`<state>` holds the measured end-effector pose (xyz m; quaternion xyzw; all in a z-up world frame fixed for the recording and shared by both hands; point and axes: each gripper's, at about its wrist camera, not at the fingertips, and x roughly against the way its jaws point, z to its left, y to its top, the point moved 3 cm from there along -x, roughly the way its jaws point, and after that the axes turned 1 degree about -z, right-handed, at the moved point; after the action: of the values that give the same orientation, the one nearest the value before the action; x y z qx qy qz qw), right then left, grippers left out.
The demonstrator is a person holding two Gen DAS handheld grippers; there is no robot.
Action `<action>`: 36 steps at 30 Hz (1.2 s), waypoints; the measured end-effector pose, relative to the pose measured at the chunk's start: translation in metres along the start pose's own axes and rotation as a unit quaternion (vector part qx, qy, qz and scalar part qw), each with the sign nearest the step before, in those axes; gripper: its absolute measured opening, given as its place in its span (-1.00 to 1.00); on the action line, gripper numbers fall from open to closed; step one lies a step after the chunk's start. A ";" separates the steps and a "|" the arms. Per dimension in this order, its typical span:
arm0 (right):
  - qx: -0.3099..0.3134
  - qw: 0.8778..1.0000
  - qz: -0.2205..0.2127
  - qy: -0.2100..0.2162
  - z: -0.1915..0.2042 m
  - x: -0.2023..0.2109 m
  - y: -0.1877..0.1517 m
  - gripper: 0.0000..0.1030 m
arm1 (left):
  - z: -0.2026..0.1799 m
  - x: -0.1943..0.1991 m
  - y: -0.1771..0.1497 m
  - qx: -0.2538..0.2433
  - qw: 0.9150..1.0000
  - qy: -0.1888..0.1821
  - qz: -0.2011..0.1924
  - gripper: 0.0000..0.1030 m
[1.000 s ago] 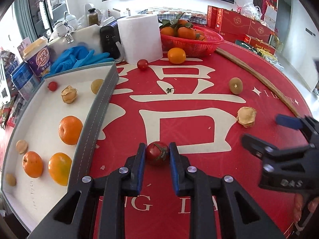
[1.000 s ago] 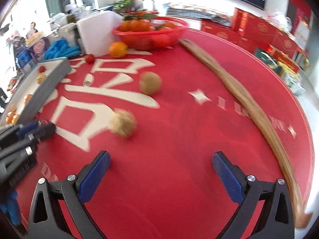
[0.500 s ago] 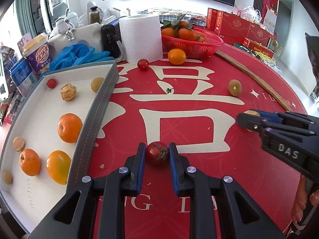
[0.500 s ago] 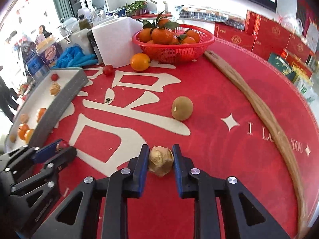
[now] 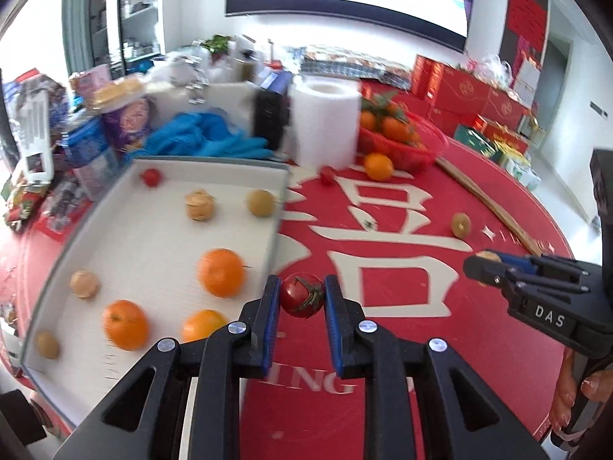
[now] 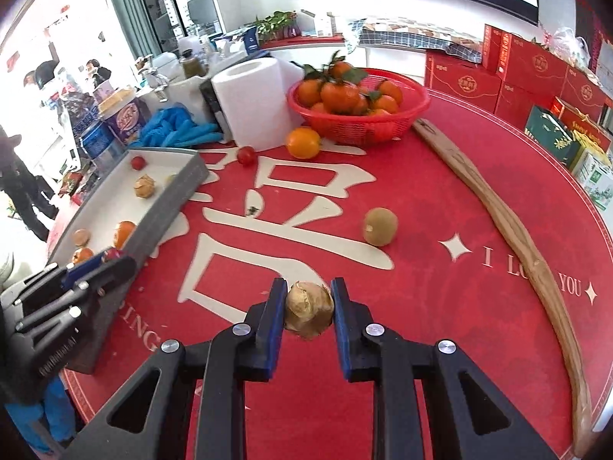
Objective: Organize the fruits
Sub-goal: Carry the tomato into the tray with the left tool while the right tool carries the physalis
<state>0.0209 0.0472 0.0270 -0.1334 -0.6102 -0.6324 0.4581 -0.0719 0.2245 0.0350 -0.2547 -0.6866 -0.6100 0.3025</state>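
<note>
Your work surface is a round table (image 6: 440,176) covered in red cloth with large cream characters and the words "I LOVE YOU" near its right rim. On it you have a grey-walled white tray (image 5: 153,230) at the left, a red basket (image 6: 415,113) of oranges at the far side, and a paper towel roll (image 6: 253,103) just beside that basket. A loose orange (image 6: 302,142) sits in front of the basket, a small red tomato (image 6: 246,155) close to its left. A kiwi (image 6: 380,226) lies alone on the cloth, near a long wooden stick (image 6: 494,207) curving along the right edge. Blue gloves (image 6: 178,128) rest behind the tray.
</note>
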 end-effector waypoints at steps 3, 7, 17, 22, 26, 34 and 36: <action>0.007 1.000 0.002 0.007 0.012 -0.002 0.002 -0.52 | 0.017 0.006 0.001 0.007 1.000 0.014 -0.009 -0.52; 0.022 1.000 0.006 0.015 0.032 -0.006 0.006 -0.52 | 0.039 0.009 0.001 0.021 0.999 0.029 -0.017 -0.52; 0.079 0.996 0.007 0.048 0.099 -0.016 0.023 -0.52 | 0.090 0.011 -0.004 0.059 0.996 0.067 -0.018 -0.52; 0.106 0.992 0.012 0.067 0.133 -0.025 0.028 -0.52 | 0.107 0.008 -0.007 0.072 0.994 0.081 -0.015 -0.52; 0.125 0.989 0.016 0.079 0.156 -0.030 0.028 -0.52 | 0.115 0.007 -0.010 0.079 0.993 0.084 -0.013 -0.52; 0.148 0.984 0.033 0.095 0.184 -0.043 0.025 -0.52 | 0.126 0.001 -0.016 0.091 0.992 0.089 -0.006 -0.53; 0.152 0.983 0.039 0.096 0.189 -0.048 0.023 -0.52 | 0.128 -0.002 -0.017 0.093 0.992 0.089 -0.003 -0.53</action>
<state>-0.0095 0.2395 0.0488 -0.0245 -0.6468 -0.5237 0.5539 -0.0962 0.3492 0.0122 -0.1682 -0.7117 -0.5642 0.3833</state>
